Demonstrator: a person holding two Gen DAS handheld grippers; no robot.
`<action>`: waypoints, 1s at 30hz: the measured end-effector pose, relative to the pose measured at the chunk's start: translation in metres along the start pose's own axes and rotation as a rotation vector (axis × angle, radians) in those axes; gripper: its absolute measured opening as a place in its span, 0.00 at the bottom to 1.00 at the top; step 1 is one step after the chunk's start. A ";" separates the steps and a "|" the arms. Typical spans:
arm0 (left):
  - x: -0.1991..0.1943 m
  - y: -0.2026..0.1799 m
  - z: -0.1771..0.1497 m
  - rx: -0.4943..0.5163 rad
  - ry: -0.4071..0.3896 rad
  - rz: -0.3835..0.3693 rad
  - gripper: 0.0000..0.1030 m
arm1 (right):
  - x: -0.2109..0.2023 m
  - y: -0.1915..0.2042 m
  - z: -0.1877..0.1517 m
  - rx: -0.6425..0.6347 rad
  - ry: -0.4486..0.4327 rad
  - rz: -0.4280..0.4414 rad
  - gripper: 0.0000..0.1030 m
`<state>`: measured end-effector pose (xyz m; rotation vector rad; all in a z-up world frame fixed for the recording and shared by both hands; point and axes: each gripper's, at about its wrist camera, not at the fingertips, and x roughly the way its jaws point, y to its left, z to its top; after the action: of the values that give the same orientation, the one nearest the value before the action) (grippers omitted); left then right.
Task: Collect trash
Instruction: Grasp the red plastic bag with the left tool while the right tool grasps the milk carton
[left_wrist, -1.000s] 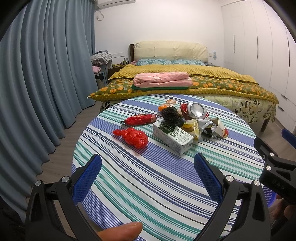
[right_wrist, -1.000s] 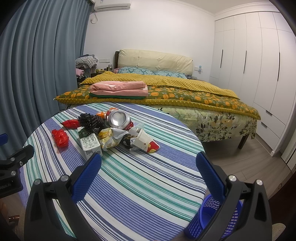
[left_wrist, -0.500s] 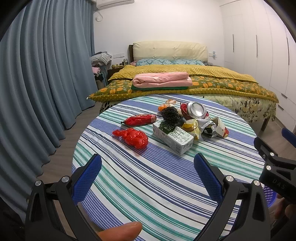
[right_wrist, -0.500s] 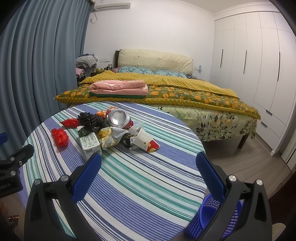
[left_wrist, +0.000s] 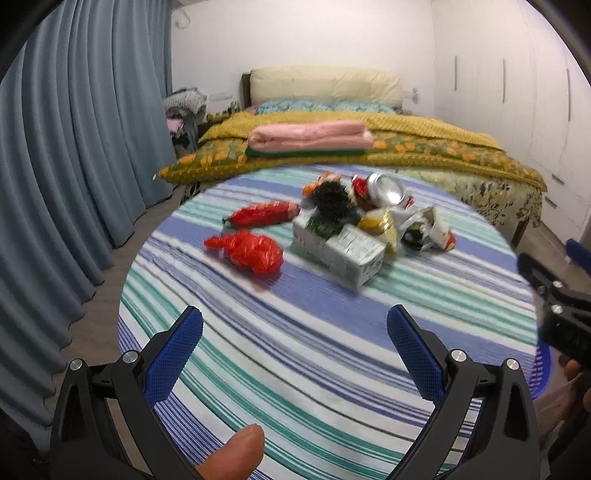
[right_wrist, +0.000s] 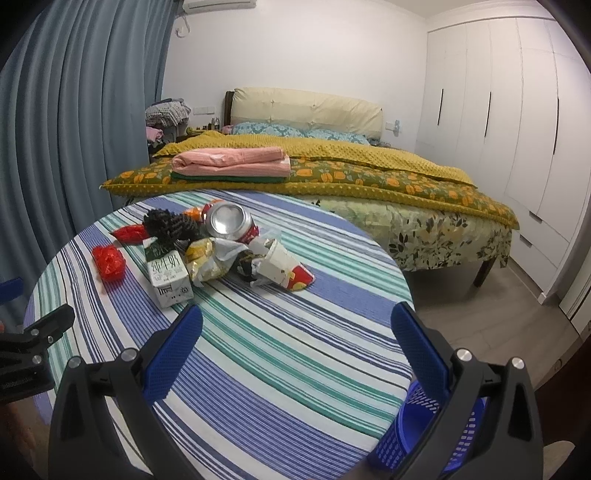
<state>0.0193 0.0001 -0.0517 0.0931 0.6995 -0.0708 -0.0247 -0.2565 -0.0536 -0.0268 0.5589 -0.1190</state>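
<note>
Striped table near edge bare; trash pile far side; both jaws apart.

We see a bedroom: blue curtains left, white wall, wardrobe right. Bed with cream headboard, yellow quilt, folded pink blanket. Grey wood floor. Striped round surface in front.

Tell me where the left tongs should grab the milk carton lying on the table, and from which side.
Grip the milk carton across its long flat side walls, near the end facing the left tongs, coming in from the near table edge. It lies on its side, that end is clear, while wrappers and the crushed can crowd its far end. Both tongs stand open.
</note>
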 end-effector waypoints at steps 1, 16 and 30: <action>0.008 0.001 -0.002 -0.003 0.027 0.011 0.96 | 0.003 0.000 -0.001 0.000 0.009 -0.001 0.96; 0.069 0.025 -0.022 -0.093 0.207 -0.023 0.96 | 0.038 0.016 -0.023 0.010 0.132 0.153 0.96; 0.116 0.057 0.038 -0.246 0.154 -0.096 0.96 | 0.058 0.033 -0.031 0.045 0.226 0.332 0.96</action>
<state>0.1370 0.0492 -0.0942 -0.1730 0.8614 -0.0689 0.0116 -0.2304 -0.1122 0.1245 0.7784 0.1912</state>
